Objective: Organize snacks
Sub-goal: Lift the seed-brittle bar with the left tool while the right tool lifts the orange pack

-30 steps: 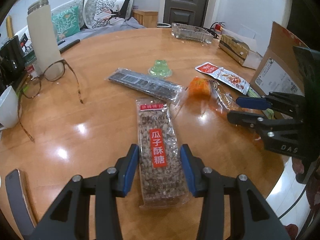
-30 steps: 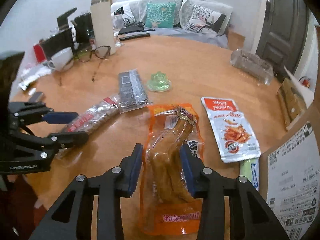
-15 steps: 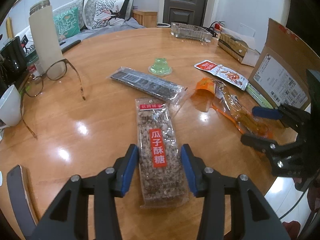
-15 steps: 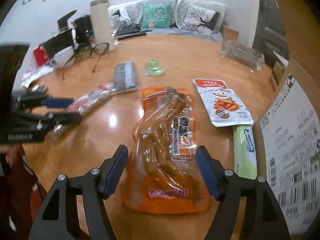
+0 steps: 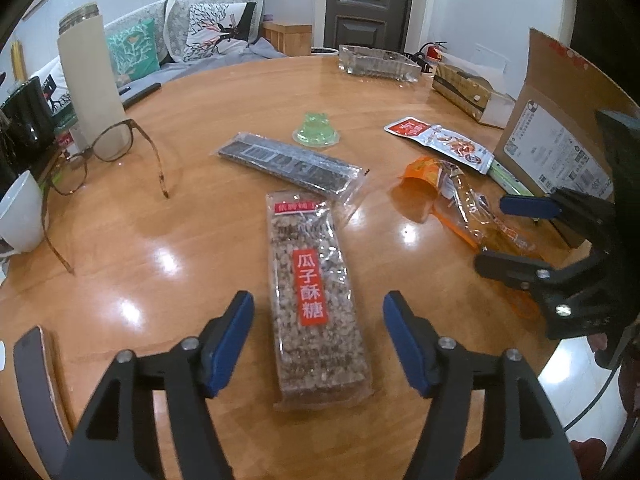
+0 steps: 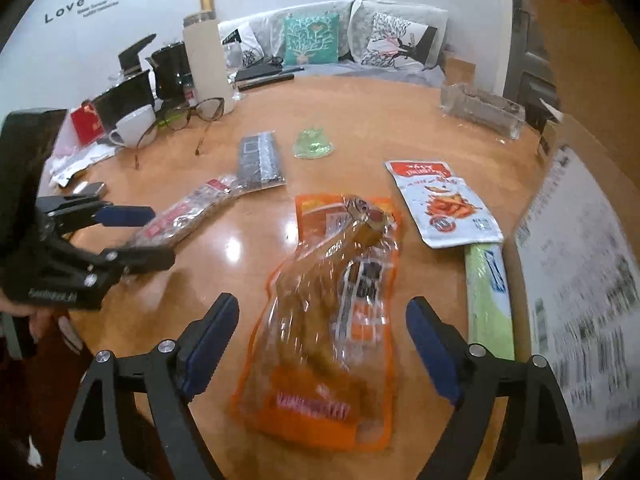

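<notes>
A: What is the left gripper (image 5: 318,344) doing?

B: Its jaws are standing apart and have just been opening. The seed bar (image 5: 314,300) is lying flat on the table (image 5: 192,248) between the blue pads (image 5: 234,340), but the pads are not touching it on either side.

A: And the right gripper (image 6: 322,350)?

B: Its jaws are also spreading wide; they have just been opening too. The orange pack (image 6: 332,320) is lying between the pads (image 6: 208,346), and there is a gap on both sides. The pack is looking a little blurred near its lower end.

A: What is lying around them?

B: Just behind the seed bar, a dark pack (image 5: 290,166) is lying across, and its near corner is touching the top of the seed bar. A green jelly cup (image 5: 316,130) is sitting behind that. Right of the orange pack, a white pouch (image 6: 442,202) is lying flat, with a pale green stick (image 6: 490,300) below it, beside the cardboard box (image 6: 580,280).

A: And farther away?

B: Glasses (image 5: 108,160), a white cup (image 5: 20,212) and a tall flask (image 5: 90,76) are standing at the left side of the table. A clear tray (image 5: 378,62) is sitting at the far edge.
</notes>
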